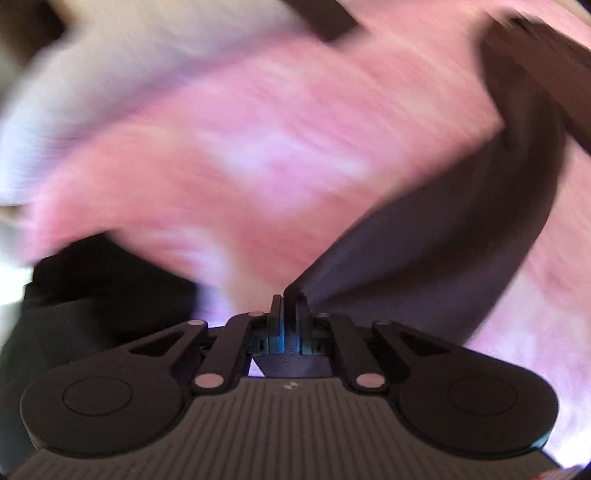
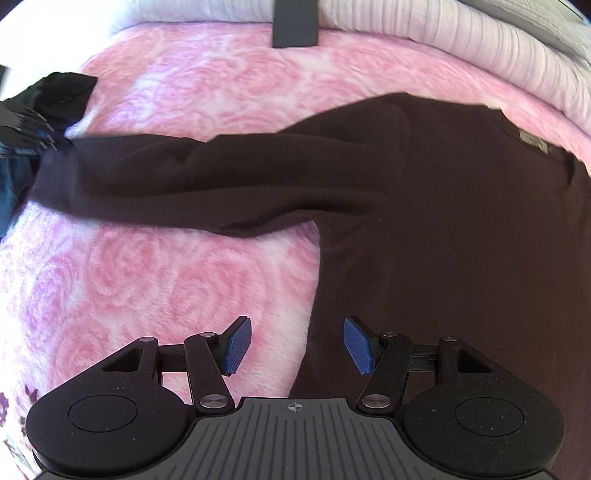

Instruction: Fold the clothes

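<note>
We see a dark brown long-sleeved top [image 2: 461, 221] lying on a pink rose-patterned blanket [image 2: 203, 280] spread over a bed. In the right wrist view its body fills the right side and runs from the near edge up toward a small tan label [image 2: 533, 142] at the far right. One sleeve [image 2: 177, 177] stretches out leftward, so the sleeve's long axis goes roughly side to side across the frame, sagging slightly in the middle.

Our left gripper [image 1: 290, 299] has its jaws closed on the sleeve cuff; in its own view dark cloth [image 1: 424, 236] fans out from the pinch up and to the right. That view is heavily motion-blurred, so we can't tell much past pink blanket and a pale patch at upper left. The same gripper [image 2: 22, 129] shows at the far left edge of the right wrist view, blurred, at the sleeve end.

Our right gripper [image 2: 297, 345] hovers with jaws open, blue pads [image 2: 236, 345] apart, straddling the top's left body edge; nothing between them is gripped.

Around: a white ribbed cover [image 2: 461, 40] along the far edge of the blanket, a dark grey upright bar [image 2: 295, 22] at top centre, a black cloth lump [image 2: 62, 96] at upper left near the left gripper. Nothing lies on the top's body.
</note>
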{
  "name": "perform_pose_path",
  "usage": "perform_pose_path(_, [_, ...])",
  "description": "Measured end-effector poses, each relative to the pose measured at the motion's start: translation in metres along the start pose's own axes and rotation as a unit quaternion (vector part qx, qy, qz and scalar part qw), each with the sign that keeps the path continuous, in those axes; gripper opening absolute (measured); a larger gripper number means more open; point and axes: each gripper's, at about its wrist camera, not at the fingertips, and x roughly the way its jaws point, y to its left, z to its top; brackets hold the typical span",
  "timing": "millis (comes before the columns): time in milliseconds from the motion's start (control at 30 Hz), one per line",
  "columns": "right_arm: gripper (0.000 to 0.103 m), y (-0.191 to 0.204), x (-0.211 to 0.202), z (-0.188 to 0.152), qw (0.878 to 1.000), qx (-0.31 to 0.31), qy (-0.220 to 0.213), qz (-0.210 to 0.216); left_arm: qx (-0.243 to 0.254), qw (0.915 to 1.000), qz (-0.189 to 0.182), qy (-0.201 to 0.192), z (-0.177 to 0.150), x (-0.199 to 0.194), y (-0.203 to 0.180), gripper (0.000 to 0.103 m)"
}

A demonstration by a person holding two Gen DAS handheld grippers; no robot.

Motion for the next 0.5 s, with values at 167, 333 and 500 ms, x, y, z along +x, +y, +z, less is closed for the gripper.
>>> perform_pose_path(167, [0.06,0.01,0.004,0.007,1.0,-0.011,-0.002,0.011,-0.039,0.9977,0.056,0.006,-0.021,-0.013,0.002,0.015])
perform_pose_path(333, [0.06,0.027,0.011,0.021,0.997,-0.073,-0.015,0.01,-0.027,0.992,0.12,-0.029,-0.039,-0.03,-0.009,0.016])
perform_pose_path(500, [0.059,0.056,0.031,0.021,0.966,-0.256,-0.028,-0.028,0.105,0.9822,0.108,-0.112,-0.063,-0.056,-0.057,0.023])
